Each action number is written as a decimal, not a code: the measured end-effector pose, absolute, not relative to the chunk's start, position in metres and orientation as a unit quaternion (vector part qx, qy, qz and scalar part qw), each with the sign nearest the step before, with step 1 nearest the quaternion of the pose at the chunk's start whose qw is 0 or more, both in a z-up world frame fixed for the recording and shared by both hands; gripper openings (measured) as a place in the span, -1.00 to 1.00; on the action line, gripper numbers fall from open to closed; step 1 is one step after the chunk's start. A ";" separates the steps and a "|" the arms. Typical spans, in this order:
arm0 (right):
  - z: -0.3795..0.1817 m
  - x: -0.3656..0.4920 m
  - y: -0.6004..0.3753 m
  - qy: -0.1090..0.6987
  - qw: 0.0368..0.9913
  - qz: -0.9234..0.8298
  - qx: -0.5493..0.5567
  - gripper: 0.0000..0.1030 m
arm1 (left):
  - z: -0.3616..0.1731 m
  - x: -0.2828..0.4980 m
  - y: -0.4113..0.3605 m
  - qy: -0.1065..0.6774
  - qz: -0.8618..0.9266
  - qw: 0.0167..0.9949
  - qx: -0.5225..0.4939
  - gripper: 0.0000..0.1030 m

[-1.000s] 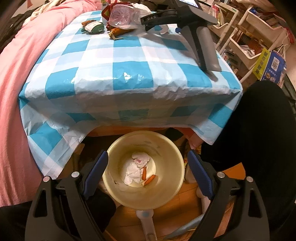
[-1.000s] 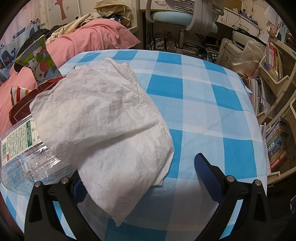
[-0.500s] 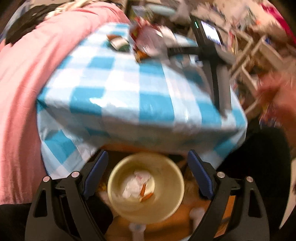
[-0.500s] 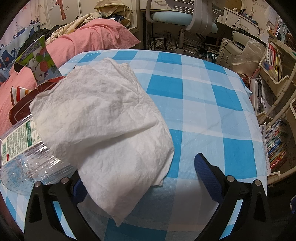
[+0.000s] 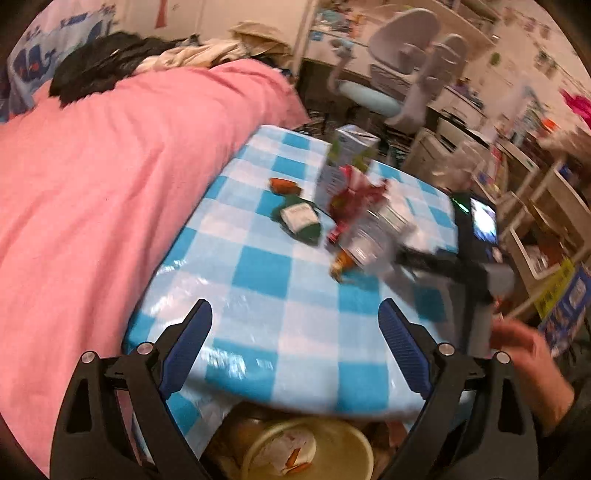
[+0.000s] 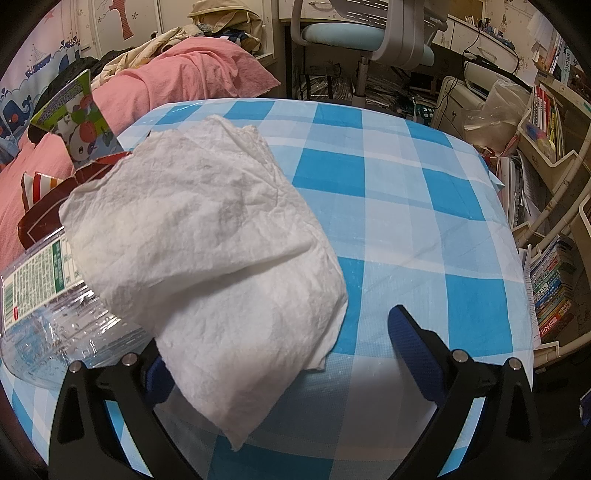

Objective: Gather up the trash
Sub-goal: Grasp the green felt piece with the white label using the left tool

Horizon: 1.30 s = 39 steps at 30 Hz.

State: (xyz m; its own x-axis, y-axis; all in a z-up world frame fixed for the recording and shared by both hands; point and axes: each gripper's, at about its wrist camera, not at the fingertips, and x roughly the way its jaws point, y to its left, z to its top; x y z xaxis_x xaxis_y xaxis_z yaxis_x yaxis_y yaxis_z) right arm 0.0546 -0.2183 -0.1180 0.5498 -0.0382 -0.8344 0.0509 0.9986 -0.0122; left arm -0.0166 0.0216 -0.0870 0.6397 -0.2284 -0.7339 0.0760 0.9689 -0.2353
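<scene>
My left gripper (image 5: 294,308) is open and empty above the near edge of the blue-checked table (image 5: 280,295). The cream bin (image 5: 354,439) sits below it, holding a crumpled tissue (image 5: 291,443). Trash lies on the far part of the table: a carton (image 5: 347,162), a green packet (image 5: 299,219), a red wrapper (image 5: 354,199) and a clear bottle (image 5: 376,236). My right gripper (image 6: 280,332) rests open on the table. A white tissue (image 6: 214,258) lies over the bottle (image 6: 40,295) and hides the gripper's left fingertip.
A pink blanket (image 5: 92,203) borders the table's left side. A hand (image 5: 524,354) is at the right, by the resting gripper's handle. An office chair (image 6: 362,33) stands behind the table, and book shelves (image 6: 554,258) crowd the right.
The left view has swung up from the bin to the tabletop, with motion blur. A hand has come in at the right. The right view is unchanged.
</scene>
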 end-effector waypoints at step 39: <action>-0.032 0.017 -0.252 0.419 0.903 0.089 0.022 0.87 | -0.129 0.143 -0.021 0.466 -0.109 0.876 -0.061 -0.61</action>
State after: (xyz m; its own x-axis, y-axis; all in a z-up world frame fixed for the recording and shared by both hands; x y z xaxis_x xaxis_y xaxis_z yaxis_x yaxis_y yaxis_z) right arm 0.0165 -0.2520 -0.0317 0.6327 0.1788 -0.7534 -0.1423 0.9833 0.1138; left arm 0.1434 -0.0212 -0.1292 0.5412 -0.2478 -0.8036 0.1337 0.9688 -0.2087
